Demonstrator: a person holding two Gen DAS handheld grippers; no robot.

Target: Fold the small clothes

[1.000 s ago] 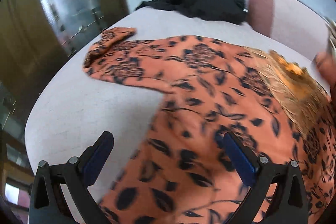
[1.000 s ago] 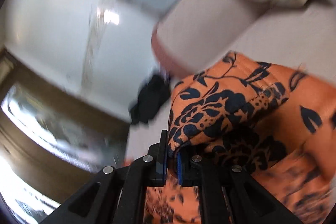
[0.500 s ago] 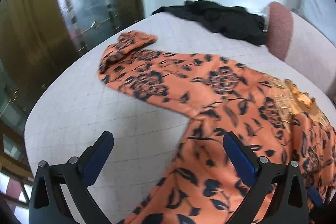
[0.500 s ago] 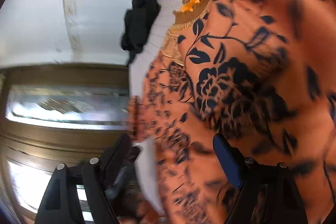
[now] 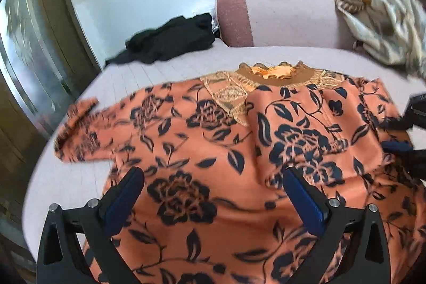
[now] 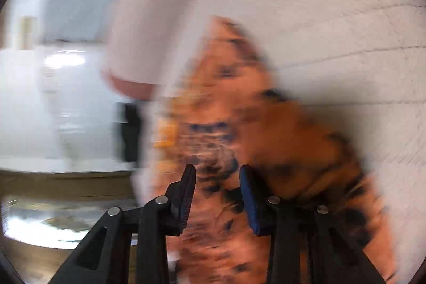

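Observation:
An orange top with a dark floral print lies spread on the pale bed, its gold lace collar at the far side. One sleeve stretches out to the left; the other sleeve is folded across the chest. My left gripper is open and empty, low over the top's body. My right gripper is open over the top; its view is badly blurred. It also shows at the right edge of the left wrist view.
A black garment lies at the far left of the bed. A pink bolster runs along the back, with a beige patterned garment draped on it. The bed edge drops off on the left.
My right gripper let go of the sleeve, which now lies folded over the chest, and pulled back to the right. My left gripper swung right, toward the collar.

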